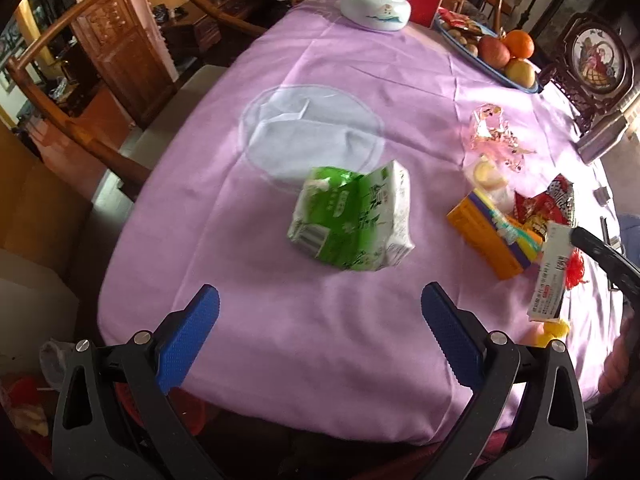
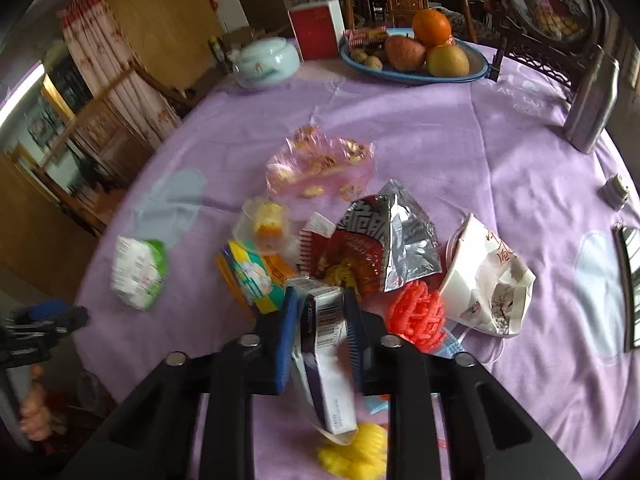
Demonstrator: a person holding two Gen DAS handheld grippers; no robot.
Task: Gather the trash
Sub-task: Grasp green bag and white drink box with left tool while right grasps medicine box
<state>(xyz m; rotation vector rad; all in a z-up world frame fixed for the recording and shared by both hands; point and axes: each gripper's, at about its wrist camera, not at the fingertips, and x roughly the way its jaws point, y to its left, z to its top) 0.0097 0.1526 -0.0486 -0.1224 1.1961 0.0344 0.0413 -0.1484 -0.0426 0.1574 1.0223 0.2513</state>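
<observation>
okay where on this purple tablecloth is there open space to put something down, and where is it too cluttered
Free: the near cloth between the left gripper and the green tissue pack, and the stretch between that pack and the white lidded jar. Crowded: the wrapper pile around the orange box and the red snack bag, by the right gripper.

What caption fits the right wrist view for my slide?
Right gripper shut on a small white carton amid wrappers on the purple tablecloth.

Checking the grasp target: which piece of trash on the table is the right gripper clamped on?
The white barcoded carton, pinched between the right gripper pads; the red snack bag and green pack lie untouched.
</observation>
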